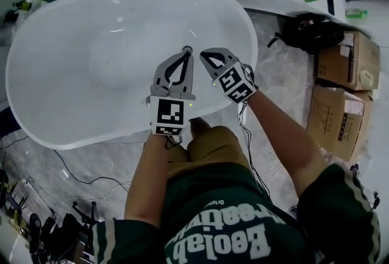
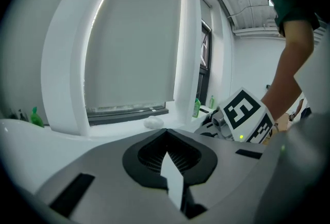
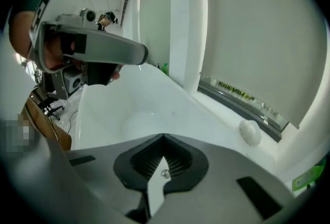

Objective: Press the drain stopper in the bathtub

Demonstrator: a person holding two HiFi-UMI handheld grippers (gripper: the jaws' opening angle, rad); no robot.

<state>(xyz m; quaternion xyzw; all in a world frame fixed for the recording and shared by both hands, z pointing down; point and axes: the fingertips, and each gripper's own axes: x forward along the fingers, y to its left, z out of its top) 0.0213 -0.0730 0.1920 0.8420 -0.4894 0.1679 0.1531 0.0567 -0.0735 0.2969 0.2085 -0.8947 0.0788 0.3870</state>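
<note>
At the far left, cables (image 1: 79, 179) trail over the marbled floor beside the white oval bathtub (image 1: 67, 134). Its broad basin lies bare, so there is open room on every side of the two tools. The left gripper (image 1: 185, 52) hangs over the basin, inside the near rim. Its jaws are brought together with only a thin slit between the pads, and nothing is in them. Just to its right, near but not touching, the right gripper (image 1: 205, 55) has its jaws together in the same way and is empty too. The drain stopper (image 3: 165, 174) is a small shiny disc on the tub floor, and it shows clearly only in the right gripper view, through that gripper's slit. In the head view a small grey round spot sits at the left gripper's tip, but I cannot tell whether that is the stopper. Right of the tub, well apart from it, a black bag (image 1: 310, 31) and cardboard boxes (image 1: 341, 63) stand on the floor. The left gripper view looks across the far rim to a blinded window, with a white lump (image 2: 153, 122) and green bottles (image 2: 196, 107) on the ledge below it.
</note>
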